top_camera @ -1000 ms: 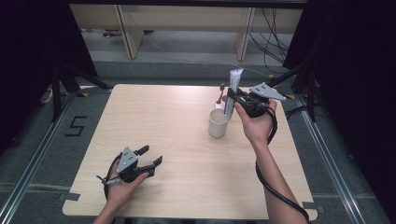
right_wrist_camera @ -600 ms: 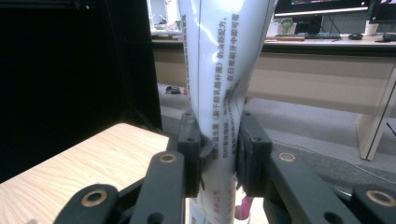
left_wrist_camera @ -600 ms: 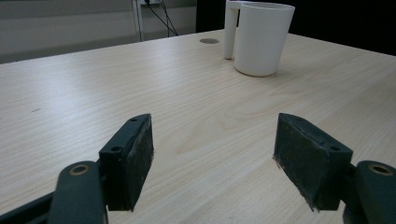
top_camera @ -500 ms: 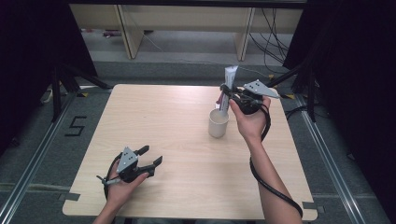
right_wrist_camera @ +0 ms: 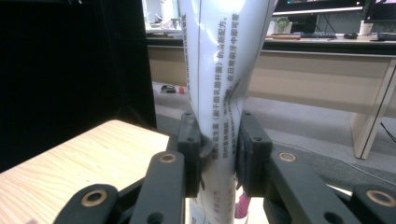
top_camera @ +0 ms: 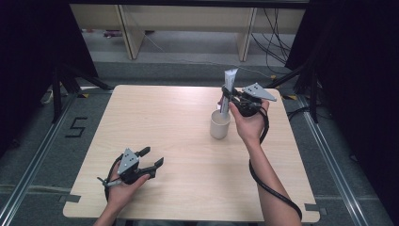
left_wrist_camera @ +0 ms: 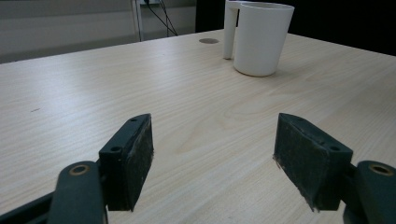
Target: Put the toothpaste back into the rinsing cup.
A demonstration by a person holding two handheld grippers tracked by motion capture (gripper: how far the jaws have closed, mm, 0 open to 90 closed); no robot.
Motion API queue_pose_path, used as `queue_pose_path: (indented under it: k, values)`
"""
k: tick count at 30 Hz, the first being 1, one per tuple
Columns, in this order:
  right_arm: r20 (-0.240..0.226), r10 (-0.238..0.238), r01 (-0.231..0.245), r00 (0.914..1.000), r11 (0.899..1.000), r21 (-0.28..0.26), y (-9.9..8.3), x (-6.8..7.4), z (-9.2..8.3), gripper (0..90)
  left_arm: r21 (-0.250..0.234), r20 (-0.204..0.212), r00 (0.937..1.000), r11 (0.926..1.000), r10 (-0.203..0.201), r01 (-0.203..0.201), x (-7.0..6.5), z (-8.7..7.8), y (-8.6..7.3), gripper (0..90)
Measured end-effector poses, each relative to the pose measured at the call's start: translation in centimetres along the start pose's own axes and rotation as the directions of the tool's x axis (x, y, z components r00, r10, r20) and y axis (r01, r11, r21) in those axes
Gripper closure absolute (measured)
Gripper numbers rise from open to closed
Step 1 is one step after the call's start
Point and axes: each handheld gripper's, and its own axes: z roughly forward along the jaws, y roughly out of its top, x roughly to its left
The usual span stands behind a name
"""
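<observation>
A white squeeze tube point(top_camera: 229, 89) with black print stands upright above a white handled cup point(top_camera: 219, 124) near the table's right back. My right gripper point(top_camera: 227, 97) is shut on the tube, and in the right gripper view the tube point(right_wrist_camera: 219, 79) is pinched and creased between the two black pads, with my right gripper point(right_wrist_camera: 215, 156) around its lower part. Whether the tube's lower end is inside the cup is hidden. My left gripper point(top_camera: 151, 157) rests on the table at the front left, open and empty. In the left gripper view, my left gripper point(left_wrist_camera: 212, 158) faces the cup point(left_wrist_camera: 260, 37) across bare wood.
The light wooden table point(top_camera: 160, 122) has a small round dark mark point(left_wrist_camera: 208, 41) near the cup. Wooden desk legs point(top_camera: 127, 33) and cables point(top_camera: 275, 28) stand on the grey floor beyond the far edge. Black curtains flank both sides.
The right gripper has shifted the tube slightly left and up, bringing it over the cup. The left gripper has not moved.
</observation>
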Motion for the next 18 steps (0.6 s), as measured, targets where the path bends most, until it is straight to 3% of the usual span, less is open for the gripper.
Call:
queue_pose_path:
  k: [3, 9, 10, 12, 16, 18]
  values:
    - [-0.003, 0.014, -0.014, 0.9999, 1.000, 0.006, -0.5, 0.1, 0.3, 74.7, -0.001, 0.002, 1.0000, 1.0000, -0.002, 0.002, 0.0, 0.0, 0.0, 28.2]
    - [-0.005, -0.004, 0.004, 1.0000, 1.000, 0.016, -1.4, 0.2, 0.8, 74.7, -0.001, 0.002, 1.0000, 1.0000, -0.003, 0.003, 0.0, 0.0, 0.0, 28.1]
    - [-0.005, 0.013, -0.013, 0.9999, 1.000, 0.020, -1.6, 0.3, 0.9, 74.7, 0.000, 0.002, 1.0000, 1.0000, -0.001, 0.001, 0.0, 0.0, 0.0, 28.1]
    - [-0.004, -0.010, 0.010, 0.9999, 1.000, 0.021, -1.7, 0.2, 1.0, 74.7, 0.000, 0.002, 1.0000, 1.0000, -0.002, 0.002, 0.0, 0.0, 0.0, 28.1]
    - [-0.001, 0.011, -0.011, 0.9999, 0.999, 0.032, -1.9, 0.5, 1.0, 74.7, 0.001, 0.000, 1.0000, 1.0000, -0.001, 0.001, 0.0, 0.0, 0.0, 28.1]
    - [-0.005, -0.008, 0.008, 1.0000, 0.999, 0.031, -2.0, 0.4, 1.1, 74.6, 0.001, 0.000, 1.0000, 1.0000, -0.001, 0.001, 0.0, 0.0, 0.0, 28.1]
